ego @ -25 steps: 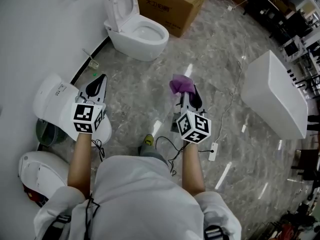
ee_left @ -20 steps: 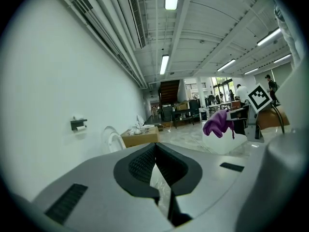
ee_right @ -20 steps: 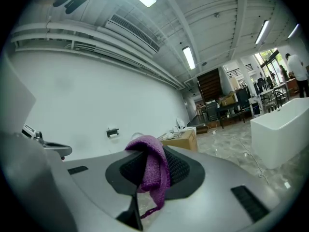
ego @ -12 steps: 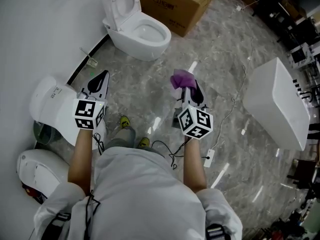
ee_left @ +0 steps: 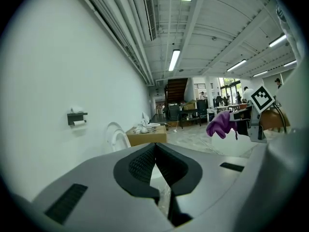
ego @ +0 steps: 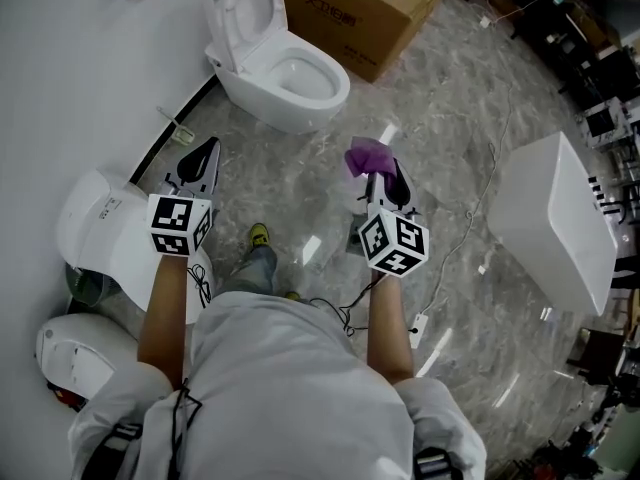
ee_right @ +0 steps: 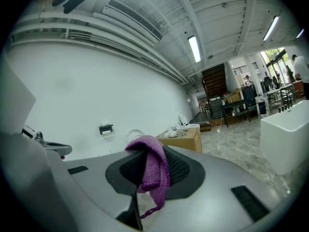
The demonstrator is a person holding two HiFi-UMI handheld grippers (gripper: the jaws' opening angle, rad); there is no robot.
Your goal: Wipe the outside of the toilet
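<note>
A white toilet (ego: pixel 282 68) with its lid up stands by the wall at the top of the head view; only its raised lid (ee_left: pixel 116 135) shows in the left gripper view. My right gripper (ego: pixel 383 171) is shut on a purple cloth (ego: pixel 366 156), which drapes over its jaws (ee_right: pixel 152 167). My left gripper (ego: pixel 201 154) is shut with nothing in it, its tips (ee_left: pixel 155 146) meeting. Both hang above the floor, well short of the toilet.
A cardboard box (ego: pixel 352 13) sits right of the toilet. A white tub (ego: pixel 552 220) stands at right. Other white toilet parts (ego: pixel 105 228) lie at left by the wall. A cable and power strip (ego: pixel 416 320) lie on the marble floor.
The person has stepped forward; the toilet, box and tub shifted slightly in the head view. Both grippers keep their pose and hold.
</note>
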